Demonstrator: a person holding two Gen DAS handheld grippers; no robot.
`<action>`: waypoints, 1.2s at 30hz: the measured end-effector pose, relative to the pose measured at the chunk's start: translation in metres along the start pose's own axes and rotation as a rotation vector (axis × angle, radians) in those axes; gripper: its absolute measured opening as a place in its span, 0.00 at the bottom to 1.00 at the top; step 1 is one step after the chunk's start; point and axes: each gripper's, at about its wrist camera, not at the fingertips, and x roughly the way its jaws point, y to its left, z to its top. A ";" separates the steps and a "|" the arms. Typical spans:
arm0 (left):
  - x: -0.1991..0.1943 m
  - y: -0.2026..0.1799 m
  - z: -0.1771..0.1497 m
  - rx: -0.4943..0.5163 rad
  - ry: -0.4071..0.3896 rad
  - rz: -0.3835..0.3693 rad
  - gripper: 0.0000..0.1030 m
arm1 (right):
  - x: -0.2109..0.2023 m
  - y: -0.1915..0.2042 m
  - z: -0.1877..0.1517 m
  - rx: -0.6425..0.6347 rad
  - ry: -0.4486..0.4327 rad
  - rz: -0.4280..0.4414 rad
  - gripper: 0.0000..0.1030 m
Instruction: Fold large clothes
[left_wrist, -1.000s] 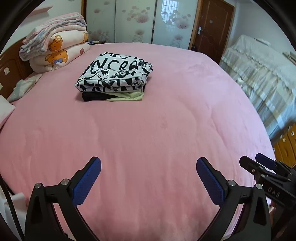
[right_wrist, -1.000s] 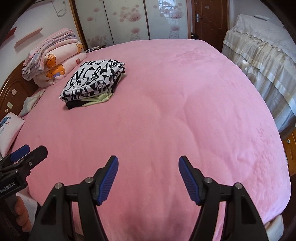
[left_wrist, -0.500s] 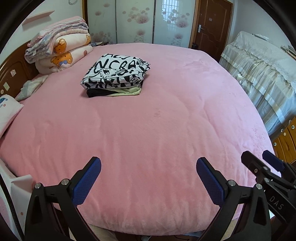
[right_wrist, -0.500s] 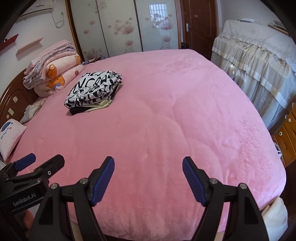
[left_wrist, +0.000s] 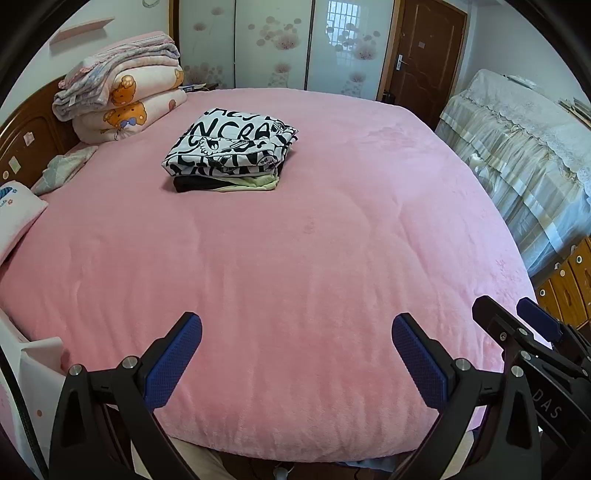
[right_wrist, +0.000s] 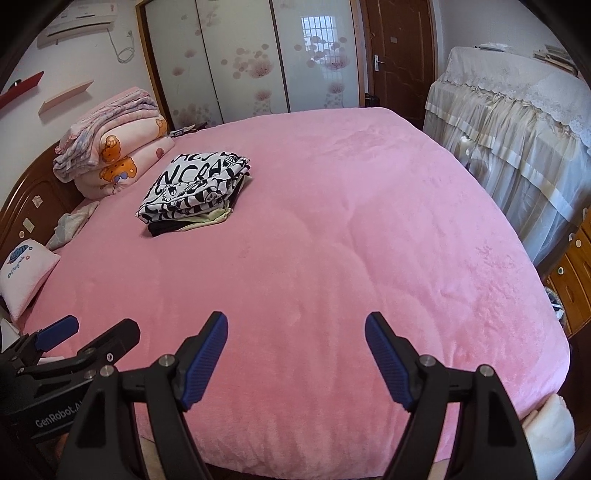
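A stack of folded clothes (left_wrist: 229, 155) lies on the pink bed (left_wrist: 295, 258), far left of middle. Its top piece is white with black lettering, over a pale green and a black piece. The stack also shows in the right wrist view (right_wrist: 195, 192). My left gripper (left_wrist: 295, 354) is open and empty above the bed's near edge. My right gripper (right_wrist: 295, 354) is open and empty, also at the near edge. The right gripper shows at the lower right of the left wrist view (left_wrist: 524, 332); the left gripper shows at the lower left of the right wrist view (right_wrist: 81, 339).
Folded quilts (left_wrist: 122, 99) are piled at the headboard, far left. A white pillow (right_wrist: 26, 273) lies at the bed's left side. A cloth-covered piece of furniture (left_wrist: 524, 147) stands right of the bed. Wooden drawers (left_wrist: 569, 280) stand at the right. Wardrobe doors (right_wrist: 258, 62) are behind.
Both grippers have drawn back from the bed and risen; the near edge of the bed now shows below them. The folded stack has not moved.
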 end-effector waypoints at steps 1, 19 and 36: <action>0.000 0.000 0.000 0.001 0.000 0.001 0.99 | -0.001 0.000 0.000 0.001 -0.001 -0.001 0.75; 0.001 -0.005 -0.003 0.011 0.003 0.010 0.99 | -0.004 -0.002 -0.002 0.002 -0.004 -0.034 0.75; 0.007 -0.006 -0.005 0.011 0.036 0.012 0.99 | 0.000 -0.003 -0.005 0.001 0.008 -0.056 0.75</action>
